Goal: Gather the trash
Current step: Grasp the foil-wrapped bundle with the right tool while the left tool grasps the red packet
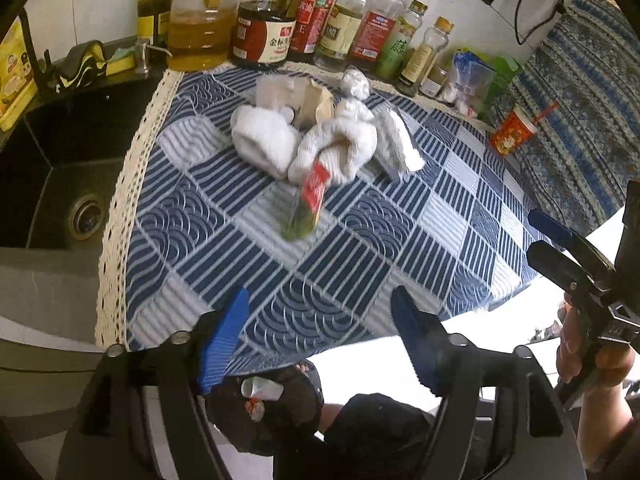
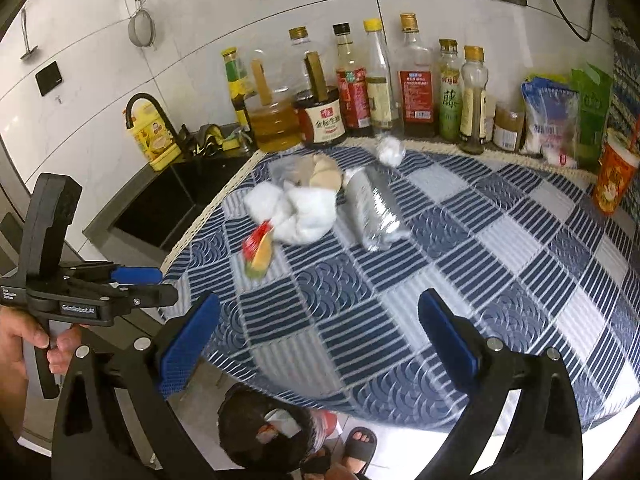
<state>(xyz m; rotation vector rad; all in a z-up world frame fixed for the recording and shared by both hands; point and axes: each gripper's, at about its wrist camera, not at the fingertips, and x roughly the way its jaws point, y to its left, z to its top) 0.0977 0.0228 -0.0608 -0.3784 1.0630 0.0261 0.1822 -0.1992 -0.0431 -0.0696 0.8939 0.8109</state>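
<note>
Trash lies on the blue checked tablecloth [image 1: 360, 248]: a red and green wrapper [image 1: 308, 204] [image 2: 259, 249], white crumpled tissues [image 1: 320, 148] [image 2: 298, 212], a crushed clear plastic bottle [image 2: 370, 206] [image 1: 398, 144], a brown paper scrap [image 1: 318, 104] and a small tissue ball [image 2: 390, 150]. My left gripper [image 1: 320, 340] is open and empty above the table's near edge, short of the wrapper. My right gripper [image 2: 326, 336] is open and empty over the near part of the cloth. A dark bin [image 2: 268, 428] [image 1: 264, 404] with some trash in it stands on the floor below the table edge.
A row of sauce and oil bottles [image 2: 360, 92] lines the back wall. A black sink [image 1: 60, 168] is at the left. An orange cup with a straw [image 2: 614, 178] and food bags [image 2: 552, 120] stand at the right. A sandalled foot [image 2: 360, 444] is near the bin.
</note>
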